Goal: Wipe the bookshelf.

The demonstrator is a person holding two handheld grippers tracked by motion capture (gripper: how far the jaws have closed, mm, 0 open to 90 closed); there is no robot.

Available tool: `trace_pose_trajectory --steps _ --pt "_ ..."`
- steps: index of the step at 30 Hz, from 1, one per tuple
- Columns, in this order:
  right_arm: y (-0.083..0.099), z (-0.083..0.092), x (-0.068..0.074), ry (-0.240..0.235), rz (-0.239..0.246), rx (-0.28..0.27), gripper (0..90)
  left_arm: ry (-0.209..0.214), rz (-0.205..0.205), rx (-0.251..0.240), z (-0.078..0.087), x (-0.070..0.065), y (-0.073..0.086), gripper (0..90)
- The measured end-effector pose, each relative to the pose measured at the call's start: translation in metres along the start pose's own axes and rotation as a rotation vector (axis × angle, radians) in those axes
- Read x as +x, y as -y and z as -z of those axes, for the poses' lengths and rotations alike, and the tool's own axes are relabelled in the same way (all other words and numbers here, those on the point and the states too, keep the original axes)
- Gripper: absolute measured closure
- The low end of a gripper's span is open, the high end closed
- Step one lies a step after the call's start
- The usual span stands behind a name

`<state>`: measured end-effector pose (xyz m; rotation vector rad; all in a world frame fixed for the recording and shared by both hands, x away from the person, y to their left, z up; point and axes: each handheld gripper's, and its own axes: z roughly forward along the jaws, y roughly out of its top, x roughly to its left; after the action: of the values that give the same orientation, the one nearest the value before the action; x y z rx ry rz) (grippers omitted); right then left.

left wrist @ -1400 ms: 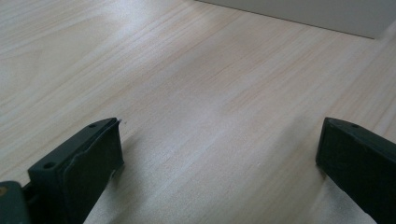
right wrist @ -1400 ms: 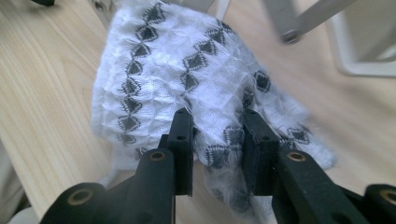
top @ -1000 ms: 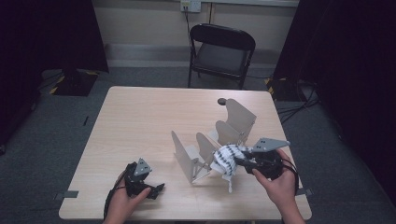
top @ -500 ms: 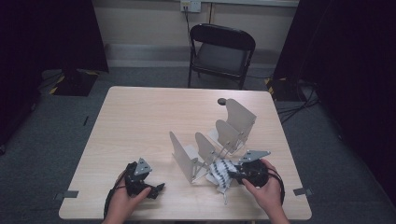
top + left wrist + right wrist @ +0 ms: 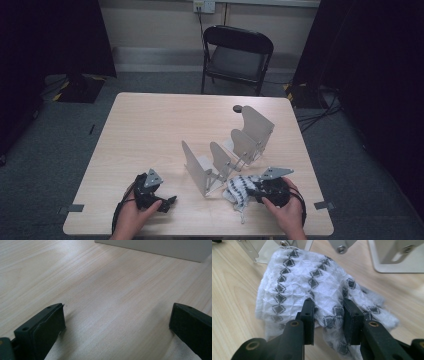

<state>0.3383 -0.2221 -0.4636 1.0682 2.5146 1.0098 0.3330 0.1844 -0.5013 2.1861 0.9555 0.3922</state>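
Left gripper (image 5: 167,201) resting on table (image 5: 150,130) near left edge, jaws spread wide, nothing between them, bare wood ahead.

Metal rack (image 5: 227,155) standing at middle, 4 upright dividers, running toward far right.

Cloth (image 5: 241,189) lying bunched on table, touching near end of rack; white with dark diamond pattern.

Right gripper (image 5: 329,315) pinching fold of cloth (image 5: 312,287), jaws pressing on bunched fabric.

Judging cloth light, soft, floppy, not fragile; likely sagging and snagging on rack. Best gripping thick bunched fold, not thin edge.
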Motion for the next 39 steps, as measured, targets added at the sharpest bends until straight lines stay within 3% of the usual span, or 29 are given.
trace_pose_trajectory --steps 2,8,13,17,22,27,39 --pt "0.000 0.003 -0.001 0.006 0.005 -0.004 65.9 0.000 -0.001 0.001 0.000 0.000 0.000 0.0" --pt "-0.012 0.036 -0.006 0.037 0.008 -0.061 66.4 -0.003 0.000 0.000 0.000 0.000 0.000 0.0" --pt "-0.043 0.065 -0.008 0.075 0.051 -0.137 66.7 -0.003 0.000 0.000 0.000 0.000 0.000 0.0" --pt "-0.067 0.075 -0.013 0.102 0.069 -0.178 66.6 -0.004 -0.001 0.001 0.000 0.000 0.000 0.0" --pt "-0.071 0.061 -0.017 0.102 0.086 -0.139 66.6 -0.004 -0.001 0.001 0.000 0.000 0.000 0.0" --pt "-0.056 0.037 -0.020 0.089 0.064 -0.082 66.3 -0.003 -0.001 0.001 0.000 0.000 0.000 0.0" --pt "-0.022 -0.008 -0.019 0.048 0.009 -0.002 65.8 -0.005 -0.003 -0.001 -0.001 0.000 -0.001 0.0"
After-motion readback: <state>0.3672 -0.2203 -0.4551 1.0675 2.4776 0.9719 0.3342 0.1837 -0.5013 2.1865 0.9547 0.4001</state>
